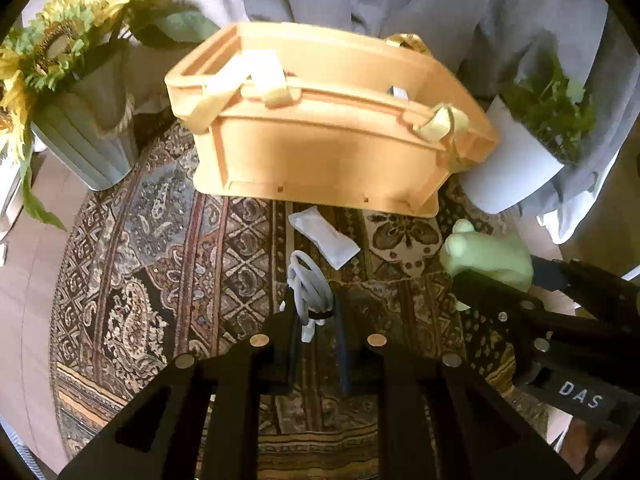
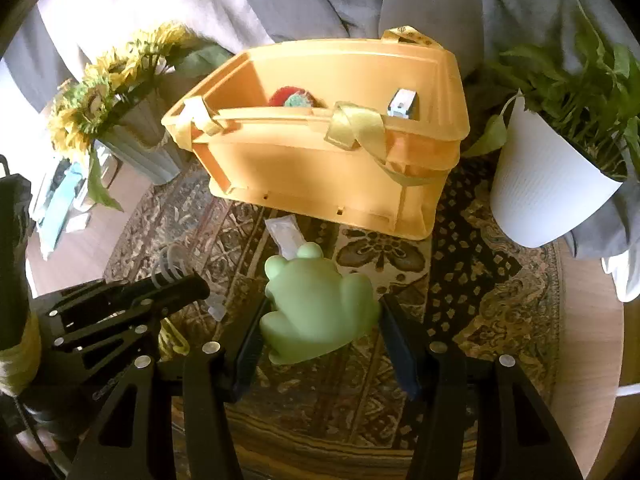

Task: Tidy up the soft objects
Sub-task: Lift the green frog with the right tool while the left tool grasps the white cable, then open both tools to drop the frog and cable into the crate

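Over a patterned rug (image 1: 168,280), the left gripper (image 1: 316,312) is pinching a grey cord bundle (image 1: 308,284) and the right gripper (image 2: 320,320) is clasping a green frog toy (image 2: 316,300); each should be clearing the near wall of the orange bin (image 2: 320,160) beyond before letting go.

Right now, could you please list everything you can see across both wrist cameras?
Crate: one, orange, on the rug's far side, yellow straps over its rim.
Red-and-teal item: one, inside the crate.
Clip-like item: one, silver, inside the crate.
Frog toy: one, green, held in the right hand-held gripper.
Coiled cable: one, grey, held in the left hand-held gripper.
Packet: one, white, on the rug before the crate.
Rug: one, patterned brown.
Sunflowers: one bunch, yellow, in a grey pot, left.
Plant: one, green, in a white pot, right.
Fabric: grey, behind the crate.
Left hand-held gripper: black, shut.
Right hand-held gripper: black, shut.
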Action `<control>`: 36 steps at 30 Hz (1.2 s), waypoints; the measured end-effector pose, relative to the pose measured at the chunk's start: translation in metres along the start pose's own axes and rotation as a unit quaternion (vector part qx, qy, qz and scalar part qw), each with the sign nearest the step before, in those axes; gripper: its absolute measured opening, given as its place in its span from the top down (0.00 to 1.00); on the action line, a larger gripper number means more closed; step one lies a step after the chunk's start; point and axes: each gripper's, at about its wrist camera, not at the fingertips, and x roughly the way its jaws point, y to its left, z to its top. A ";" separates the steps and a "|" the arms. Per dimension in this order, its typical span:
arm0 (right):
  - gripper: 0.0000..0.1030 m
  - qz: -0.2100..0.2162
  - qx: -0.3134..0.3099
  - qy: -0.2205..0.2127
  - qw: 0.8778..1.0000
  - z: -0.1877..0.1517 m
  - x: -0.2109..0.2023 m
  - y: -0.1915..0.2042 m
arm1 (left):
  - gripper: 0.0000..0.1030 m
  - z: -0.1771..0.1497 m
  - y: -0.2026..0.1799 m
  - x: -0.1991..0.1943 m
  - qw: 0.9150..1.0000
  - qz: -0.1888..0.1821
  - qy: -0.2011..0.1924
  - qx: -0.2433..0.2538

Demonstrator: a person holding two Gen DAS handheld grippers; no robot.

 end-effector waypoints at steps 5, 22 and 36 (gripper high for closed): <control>0.45 0.009 0.003 -0.021 1.000 0.006 -0.012 0.006 | 0.84 0.008 0.002 -0.018 1.000 0.002 -0.026 0.002; 0.45 0.017 -0.008 -0.129 0.991 0.050 -0.070 0.022 | 0.84 0.062 0.003 -0.085 0.990 -0.003 -0.138 0.039; 0.45 0.017 -0.009 -0.152 0.988 0.105 -0.080 0.008 | 0.84 0.120 0.001 -0.086 0.985 -0.011 -0.160 0.066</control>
